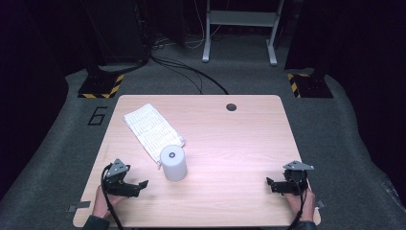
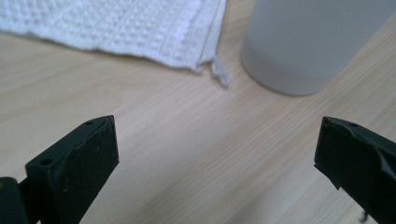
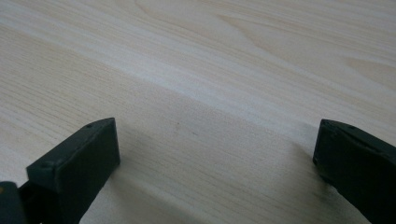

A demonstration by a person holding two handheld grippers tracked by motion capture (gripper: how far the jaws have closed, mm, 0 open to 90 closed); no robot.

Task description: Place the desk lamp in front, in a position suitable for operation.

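We see the upright white cylinder (image 1: 173, 163) just right of the left gripper (image 1: 141, 184); right gripper (image 1: 269, 182) well apart; both jaws wide, empty.

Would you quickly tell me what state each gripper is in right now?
Left gripper: open, holding nothing, near the white cylinder.
Right gripper: open, holding nothing, over bare table.

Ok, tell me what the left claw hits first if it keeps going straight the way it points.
Probably the white cylinder. The left claw is open and empty, the cylinder stands ahead toward its right jaw, and the folded white towel lies ahead to the left. Dead centre is bare table, so it might slip between.
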